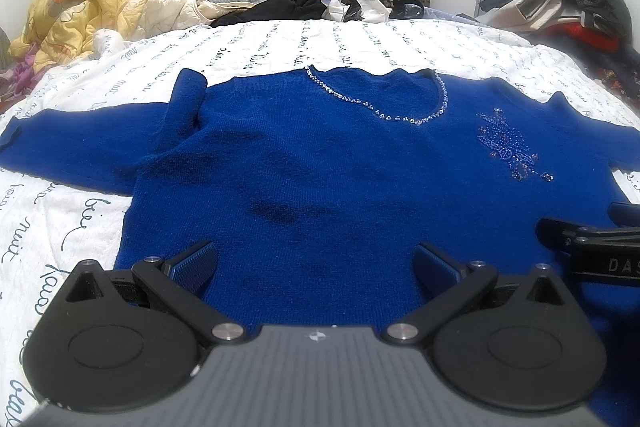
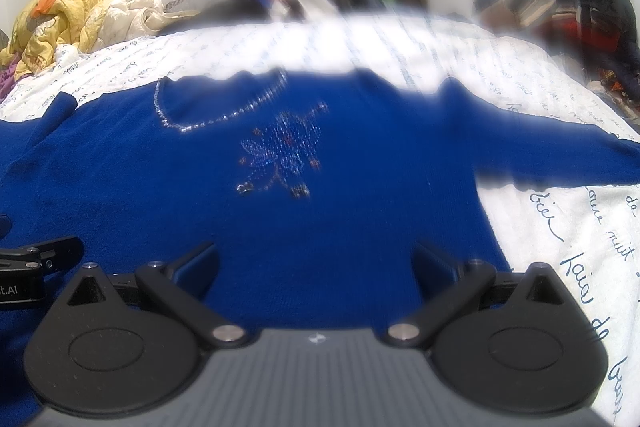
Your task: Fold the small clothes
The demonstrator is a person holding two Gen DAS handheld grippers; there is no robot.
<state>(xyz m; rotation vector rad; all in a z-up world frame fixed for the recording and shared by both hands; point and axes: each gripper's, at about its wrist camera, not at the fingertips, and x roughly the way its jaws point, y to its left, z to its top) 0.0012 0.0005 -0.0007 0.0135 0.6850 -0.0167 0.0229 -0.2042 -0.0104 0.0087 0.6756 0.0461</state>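
Both claws stand wide apart and empty: the left gripper (image 1: 314, 269) and the right gripper (image 2: 316, 267) hover side by side over the lower body of a blue beaded sweater (image 1: 320, 163). It lies front up on the white script-printed bedspread (image 1: 280, 39), sleeves out to either side. The left sleeve (image 1: 80, 143) has a bunched ridge near the shoulder, so I would smooth that first, then pinch each sleeve near its cuff and carry it across the chest before folding the hem upward.
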